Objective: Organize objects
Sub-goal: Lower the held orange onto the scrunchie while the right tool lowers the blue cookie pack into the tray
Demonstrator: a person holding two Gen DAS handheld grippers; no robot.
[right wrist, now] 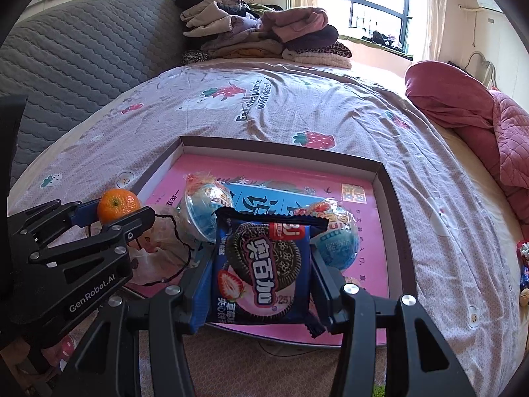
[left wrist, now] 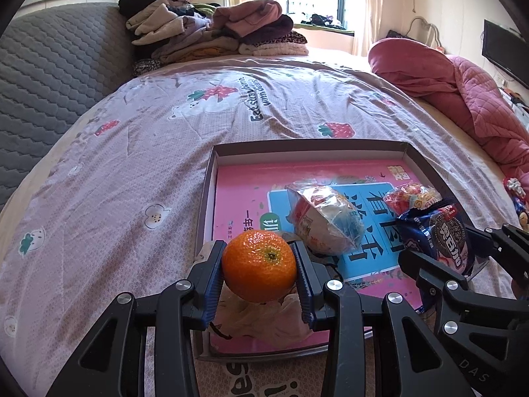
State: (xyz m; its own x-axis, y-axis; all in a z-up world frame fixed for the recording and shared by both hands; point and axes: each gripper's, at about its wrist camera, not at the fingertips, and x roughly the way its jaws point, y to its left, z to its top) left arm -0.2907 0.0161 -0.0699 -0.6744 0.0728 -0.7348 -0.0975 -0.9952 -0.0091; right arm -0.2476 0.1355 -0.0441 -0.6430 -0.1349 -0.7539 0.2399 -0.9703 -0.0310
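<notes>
My left gripper (left wrist: pixel 259 264) is shut on an orange mandarin (left wrist: pixel 259 265) and holds it over the near left corner of a shallow box (left wrist: pixel 310 145) lined with a pink book. My right gripper (right wrist: pixel 261 264) is shut on a blue cookie packet (right wrist: pixel 263 266) over the box's near edge (right wrist: pixel 393 198). The mandarin also shows in the right wrist view (right wrist: pixel 118 205), the packet in the left wrist view (left wrist: pixel 436 235). Two wrapped jelly cups (right wrist: pixel 206 205) (right wrist: pixel 334 235) lie in the box. A thin plastic bag (left wrist: pixel 264 317) lies under the mandarin.
The box sits on a bed with a strawberry-print sheet (left wrist: pixel 132 165). A pile of folded clothes (left wrist: pixel 215 29) lies at the far end, a red quilt (left wrist: pixel 463 92) at the right, a grey headboard (left wrist: pixel 49 76) at the left. Small wrapped snacks (right wrist: pixel 524 264) lie at the right edge.
</notes>
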